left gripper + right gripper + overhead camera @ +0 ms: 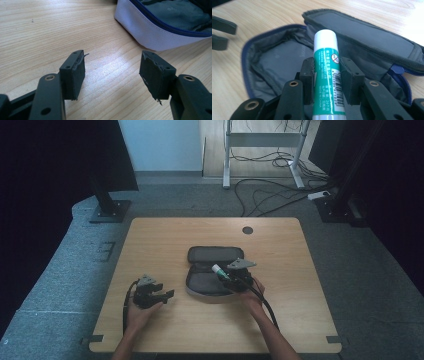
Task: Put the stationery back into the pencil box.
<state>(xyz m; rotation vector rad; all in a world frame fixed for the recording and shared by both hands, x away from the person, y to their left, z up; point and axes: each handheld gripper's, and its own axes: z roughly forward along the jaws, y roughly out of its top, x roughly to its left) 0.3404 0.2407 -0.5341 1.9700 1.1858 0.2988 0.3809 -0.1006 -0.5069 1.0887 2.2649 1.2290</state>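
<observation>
Midway through packing, a person's right tool (326, 75) clamps a green-and-white glue stick (327, 72) between its two black pads, gripping the labelled barrel near the middle with the white cap pointing away from the hand. In the high view the stick (219, 271) hangs just above the open pencil case (210, 282), a dark zip pouch lying unzipped at the middle of the wooden tabletop (165, 240), its lid folded back toward the far edge. The right gripper view looks straight over the cap into the grey lining, blue zipper teeth running round the rim. The left tool (159, 296) rests low on the tabletop, well apart to the left of the case, jaws spread wide with nothing between them; its own view shows bare wood and the pouch's white outer wall (150, 30). The step in hand appears to be placing the stick inside. Next, judging by the pose, comes lowering it into the lower compartment and opening the pads clear of the zipper.
</observation>
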